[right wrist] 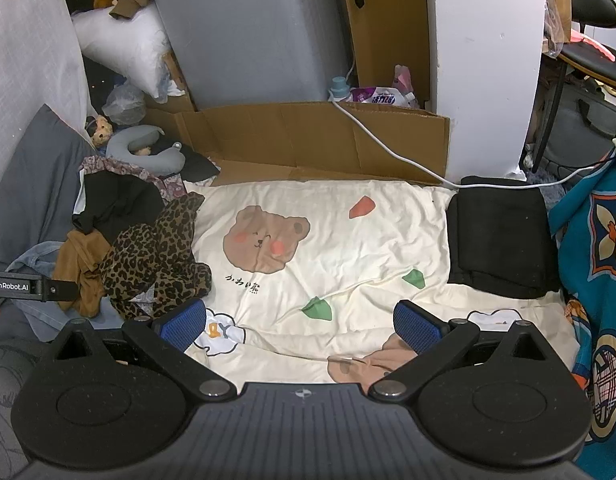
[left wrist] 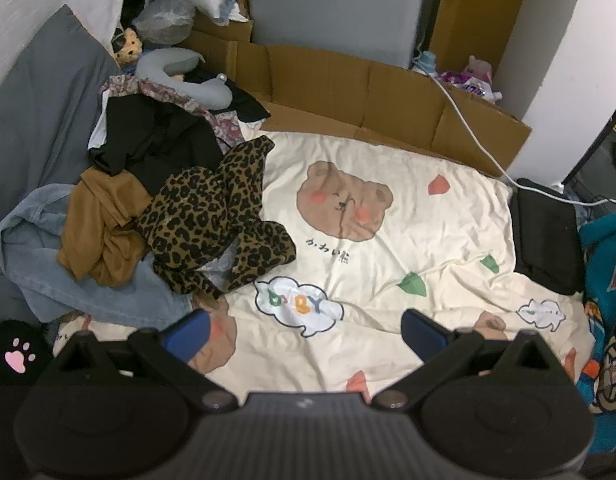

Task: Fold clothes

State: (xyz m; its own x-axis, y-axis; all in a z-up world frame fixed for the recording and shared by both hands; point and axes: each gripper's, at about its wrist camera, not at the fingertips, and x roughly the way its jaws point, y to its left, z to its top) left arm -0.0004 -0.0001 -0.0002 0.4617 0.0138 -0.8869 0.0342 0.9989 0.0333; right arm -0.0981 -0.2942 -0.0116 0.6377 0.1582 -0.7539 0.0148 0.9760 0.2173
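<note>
Hovering left gripper (left wrist: 303, 330), tilted downward, spread

I'm seeing a cream sheet (left wrist: 388, 240) printed with brown bears; at nine o'clock, a leopard-print garment (left wrist: 211, 216) is lying beside tan cloth (left wrist: 95, 232) and blue denim (left wrist: 47, 272).

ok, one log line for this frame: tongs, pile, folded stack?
left tongs open, empty | right tongs open, empty | leopard-print garment on unfolded pile, untouched | folded black garment on cream bear-print sheet
</note>
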